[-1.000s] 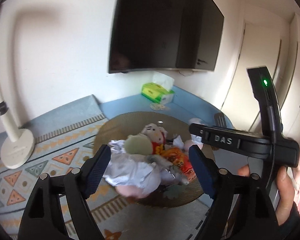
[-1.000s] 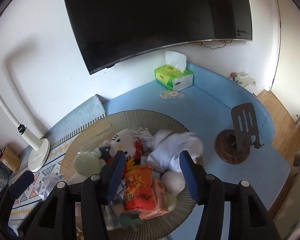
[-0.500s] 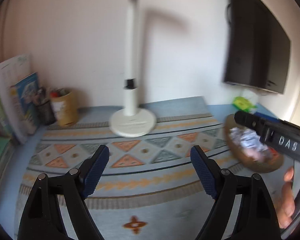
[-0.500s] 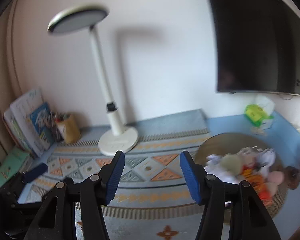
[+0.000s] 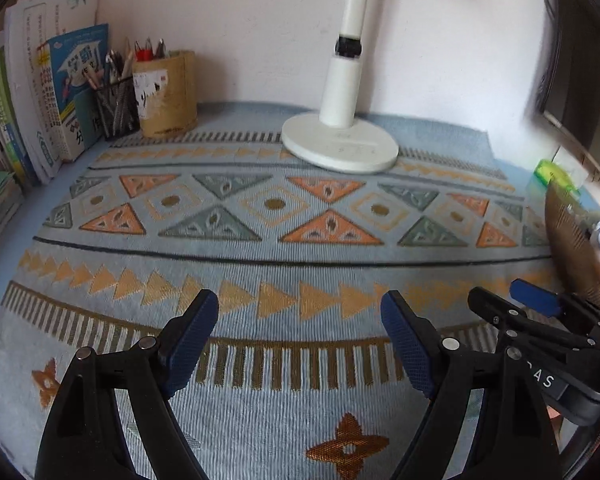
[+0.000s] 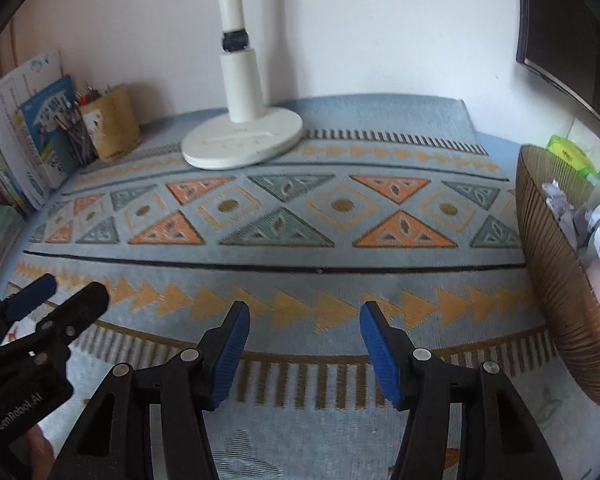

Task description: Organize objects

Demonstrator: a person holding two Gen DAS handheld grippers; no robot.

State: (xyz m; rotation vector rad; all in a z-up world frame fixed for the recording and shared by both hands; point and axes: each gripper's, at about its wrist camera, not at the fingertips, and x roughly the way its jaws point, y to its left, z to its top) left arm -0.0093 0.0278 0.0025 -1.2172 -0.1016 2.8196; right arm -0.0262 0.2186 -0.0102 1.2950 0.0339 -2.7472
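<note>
Ahead, both tongs (image 5: pixel 300 338) (image 6: pixel 304 338) wide and empty above patterned mat (image 5: pixel 260 240), lamp base (image 5: pixel 340 146) beyond, basket (image 6: pixel 556 280) rightward.

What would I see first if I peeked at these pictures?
The bright patterned mat fills the middle, with orange and grey triangles. A white lamp stands at its back edge, and a ribbed bowl of crumpled things sits at the right. Both grippers, left and right, hang open over the mat.

The woven basket (image 6: pixel 556 280) runs off the right edge (its contents blurred).
</note>
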